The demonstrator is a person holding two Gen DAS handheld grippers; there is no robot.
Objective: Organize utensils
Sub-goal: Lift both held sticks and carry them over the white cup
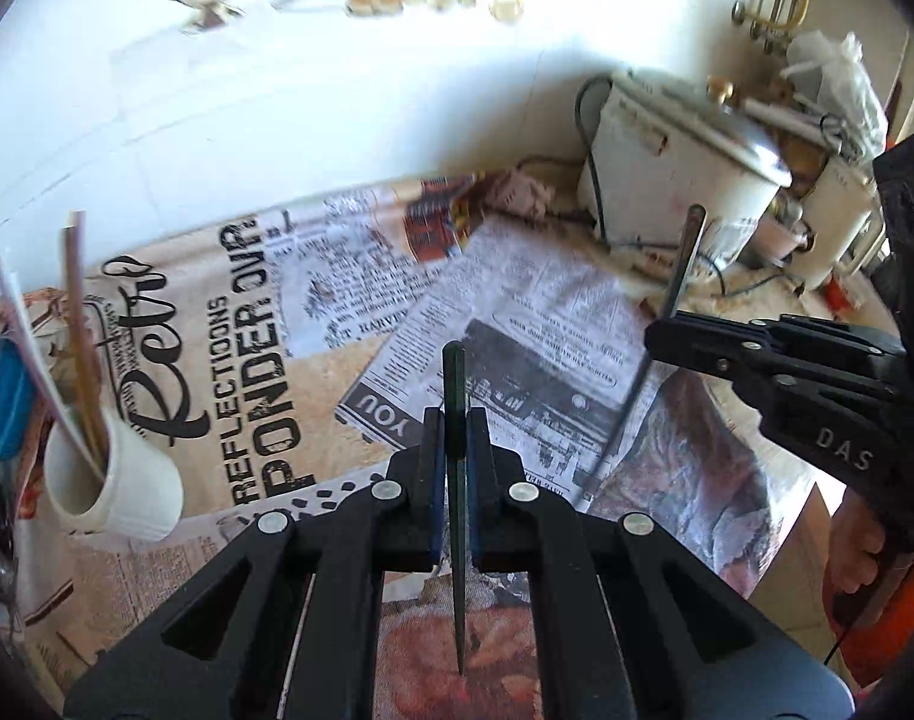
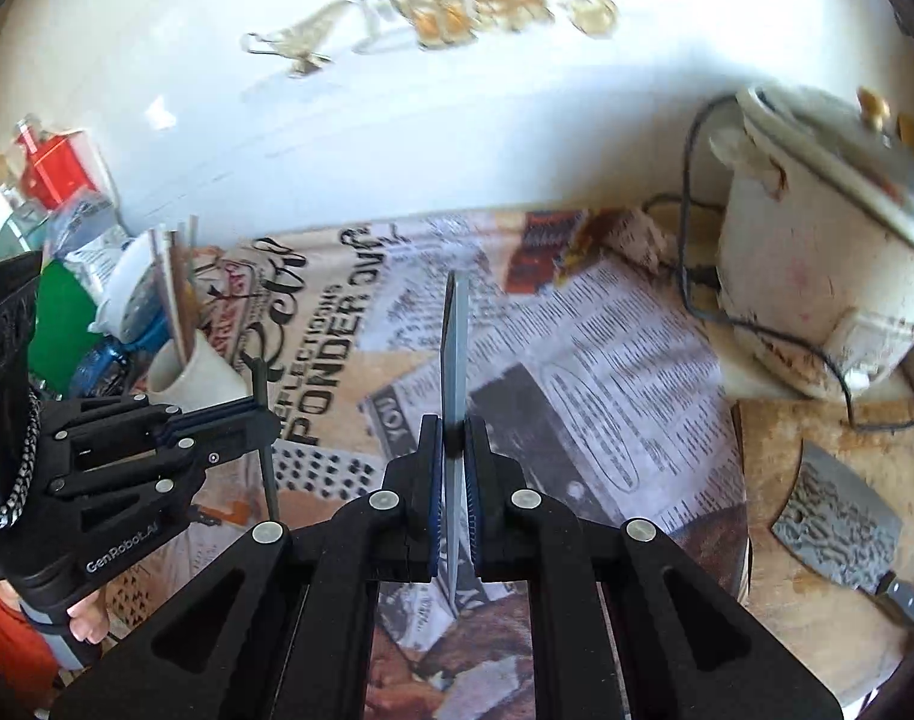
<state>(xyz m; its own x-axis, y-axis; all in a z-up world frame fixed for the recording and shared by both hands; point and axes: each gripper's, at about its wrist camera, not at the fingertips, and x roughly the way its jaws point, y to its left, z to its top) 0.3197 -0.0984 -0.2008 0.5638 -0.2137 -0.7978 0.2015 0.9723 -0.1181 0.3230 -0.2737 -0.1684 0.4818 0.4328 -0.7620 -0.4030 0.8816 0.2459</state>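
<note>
Counter (image 2: 817,630) covered by newspaper (image 2: 607,348); white cup (image 2: 198,378) stands at newspaper's left edge, cooker (image 2: 817,276) and cleaver (image 2: 841,531) lie right of it

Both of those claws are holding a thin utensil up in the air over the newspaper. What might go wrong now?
1. The left gripper pinches its dark utensil by a thin edge; it might twist or slip out.
2. The white cup already holds sticks leaning outward; adding another utensil may knock them or tip the cup.
3. The right gripper holds a long metal utensil beside the left one; they might collide.

Two grippers (image 1: 455,438) (image 2: 453,450), one cup (image 1: 120,480), one cleaver (image 2: 841,534), one cooker (image 1: 679,180)
</note>
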